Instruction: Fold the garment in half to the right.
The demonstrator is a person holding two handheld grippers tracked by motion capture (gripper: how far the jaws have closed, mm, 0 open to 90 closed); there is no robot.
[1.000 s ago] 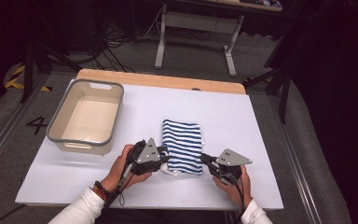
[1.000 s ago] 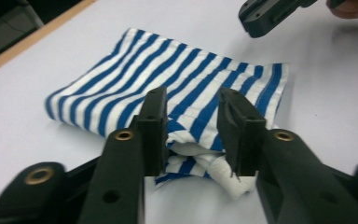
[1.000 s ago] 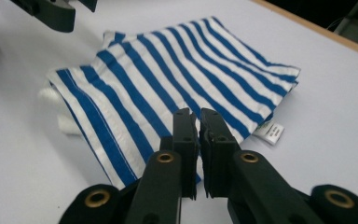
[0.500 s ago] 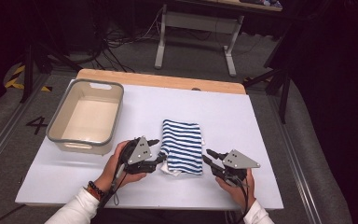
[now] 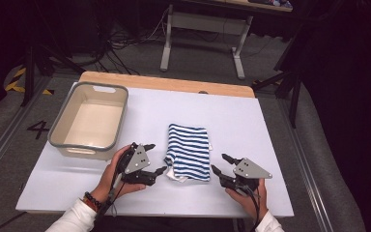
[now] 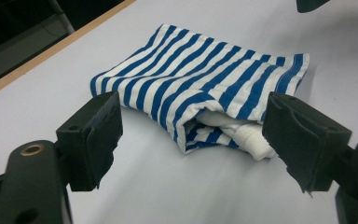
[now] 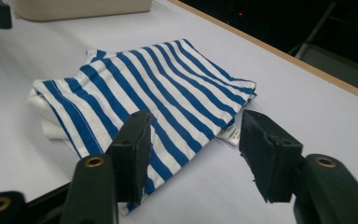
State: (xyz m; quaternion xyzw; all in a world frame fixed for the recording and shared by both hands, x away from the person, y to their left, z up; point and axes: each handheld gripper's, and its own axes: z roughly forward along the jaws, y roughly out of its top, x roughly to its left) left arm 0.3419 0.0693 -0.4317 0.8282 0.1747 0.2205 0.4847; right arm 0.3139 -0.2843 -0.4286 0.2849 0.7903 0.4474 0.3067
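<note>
A folded blue-and-white striped cloth (image 5: 188, 152) lies flat on the white table cover, its near end showing a white inner layer (image 6: 242, 135). My left gripper (image 5: 155, 157) sits just left of the cloth's near corner, held in a hand. Its jaws have just been opening and stand open (image 6: 193, 140), with the cloth (image 6: 205, 74) ahead of them and untouched. My right gripper (image 5: 219, 163) rests right of the cloth's near right corner. Its jaws have also just been opening (image 7: 198, 149); the pads press on nothing, and the cloth (image 7: 158, 79) lies just beyond them.
A beige bin with a grey rim (image 5: 58, 140) stands empty at the table's left; its wall shows in the right gripper view (image 7: 74, 9). The white cover (image 5: 251, 121) ends at a wooden strip (image 5: 164, 83) at the far edge. A small label (image 7: 228, 135) sticks out of the cloth.
Both grippers have opened their jaws and let go of the cloth's near edge. The left one has drawn away to the left; the cloth stays put.
</note>
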